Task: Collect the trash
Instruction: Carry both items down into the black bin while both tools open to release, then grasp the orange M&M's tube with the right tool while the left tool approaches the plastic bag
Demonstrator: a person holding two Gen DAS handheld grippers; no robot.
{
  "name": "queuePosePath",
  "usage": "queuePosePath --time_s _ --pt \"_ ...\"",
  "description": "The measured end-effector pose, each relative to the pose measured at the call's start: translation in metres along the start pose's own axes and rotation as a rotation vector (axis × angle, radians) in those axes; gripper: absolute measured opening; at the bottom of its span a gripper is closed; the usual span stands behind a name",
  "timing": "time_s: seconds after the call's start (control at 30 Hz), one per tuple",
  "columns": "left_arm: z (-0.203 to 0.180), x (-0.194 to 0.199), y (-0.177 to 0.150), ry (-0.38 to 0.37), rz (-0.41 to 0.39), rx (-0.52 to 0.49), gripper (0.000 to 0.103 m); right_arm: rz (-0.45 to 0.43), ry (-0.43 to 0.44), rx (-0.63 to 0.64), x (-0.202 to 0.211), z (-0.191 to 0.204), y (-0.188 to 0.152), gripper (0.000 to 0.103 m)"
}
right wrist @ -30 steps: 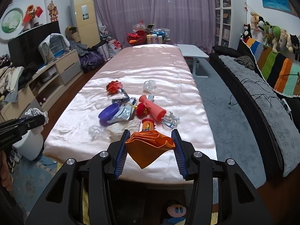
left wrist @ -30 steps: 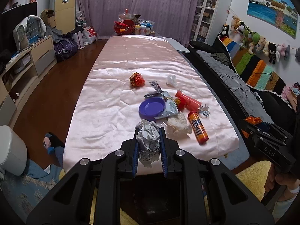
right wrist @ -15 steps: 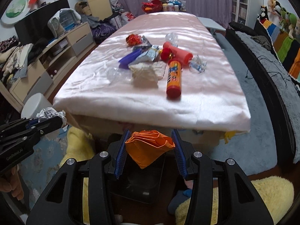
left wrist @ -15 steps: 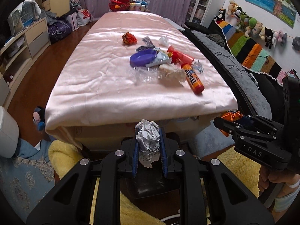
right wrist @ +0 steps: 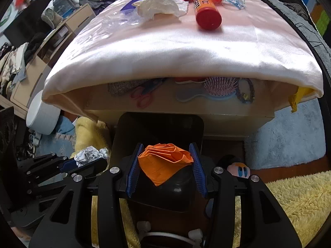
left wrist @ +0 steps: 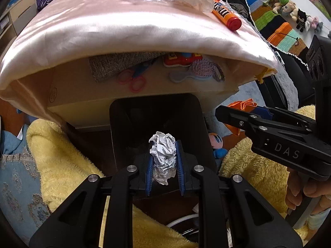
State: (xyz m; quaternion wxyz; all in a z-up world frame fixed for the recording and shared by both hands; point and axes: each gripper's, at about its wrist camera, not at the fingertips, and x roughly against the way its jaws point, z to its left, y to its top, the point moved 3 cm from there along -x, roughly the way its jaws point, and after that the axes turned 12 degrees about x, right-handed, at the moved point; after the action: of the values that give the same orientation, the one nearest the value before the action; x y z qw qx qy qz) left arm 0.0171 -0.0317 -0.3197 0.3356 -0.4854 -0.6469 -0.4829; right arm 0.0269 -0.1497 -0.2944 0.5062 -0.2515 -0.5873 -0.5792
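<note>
Below the table edge, two pieces of trash are being held over a black bin (left wrist: pixel 157 111). The left gripper (left wrist: pixel 164 163) is being kept clenched on a crumpled silver foil wad (left wrist: pixel 163 157), which is being pinched between the blue pads (left wrist: pixel 149 171) just above the bin's dark opening. The right gripper (right wrist: pixel 165 169) is being kept closed on a crumpled orange paper (right wrist: pixel 164 163), whose lower corner is hanging down over the bin (right wrist: pixel 159 128).

From the left wrist view, the right gripper (left wrist: pixel 258 113) is being seen from the side, just beside the bin's right wall, with only a scrap of the orange paper (left wrist: pixel 242 104) showing past its jaws; a hand (left wrist: pixel 304 192) is being seen around its handle. From the right wrist view, the left gripper (right wrist: pixel 82 162) is being seen at the bin's left side with the foil wad (right wrist: pixel 91 153) between its tips.

More trash is being left on the table (right wrist: pixel 186 47), which is covered with a pink satin cloth: a red-capped orange tube (right wrist: pixel 204 8), a crumpled white tissue (right wrist: pixel 157 6) and clear plastic wrap (right wrist: pixel 118 22). A white round container (right wrist: pixel 43 113) on the floor at the left is being shown only in the right wrist view. Striped fabric with plush toys (left wrist: pixel 289 10) is being shown best in the left wrist view. Scissors (left wrist: pixel 132 78) and a hairbrush (right wrist: pixel 217 86) are being seen under the cloth's overhang.
</note>
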Motion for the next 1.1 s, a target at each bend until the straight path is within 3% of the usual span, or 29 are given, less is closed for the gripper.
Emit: queuePosePath --time_s 0.2,0.27,0.33,0.47,0.67,0.83,1.1 --pt "0.004 -0.01 0.0 -0.009 0.035 0.001 0.021 0.01 0.02 -0.015 -0.01 -0.002 0.008 0.05" --pt "0.005 -0.01 0.002 -0.008 0.034 0.008 0.031 0.007 0.024 -0.02 -0.01 -0.004 0.011 0.057" --pt "0.006 -0.009 0.004 -0.005 0.03 0.01 0.04 0.002 0.022 -0.022 -0.009 -0.005 0.014 0.071" --pt "0.008 0.0 0.01 0.016 0.005 0.014 0.05 -0.03 0.0 -0.02 0.002 -0.01 0.02 0.072" --pt "0.013 0.042 0.027 0.071 -0.115 0.009 0.073 -0.156 -0.125 -0.041 0.051 -0.038 0.032 0.072" --pt "0.004 0.083 0.046 0.11 -0.239 -0.022 0.089 -0.24 -0.165 -0.092 0.085 -0.063 0.043 0.078" --pt "-0.009 0.116 0.075 0.082 -0.316 -0.037 0.093 -0.268 -0.177 -0.08 0.098 -0.073 0.062 0.078"
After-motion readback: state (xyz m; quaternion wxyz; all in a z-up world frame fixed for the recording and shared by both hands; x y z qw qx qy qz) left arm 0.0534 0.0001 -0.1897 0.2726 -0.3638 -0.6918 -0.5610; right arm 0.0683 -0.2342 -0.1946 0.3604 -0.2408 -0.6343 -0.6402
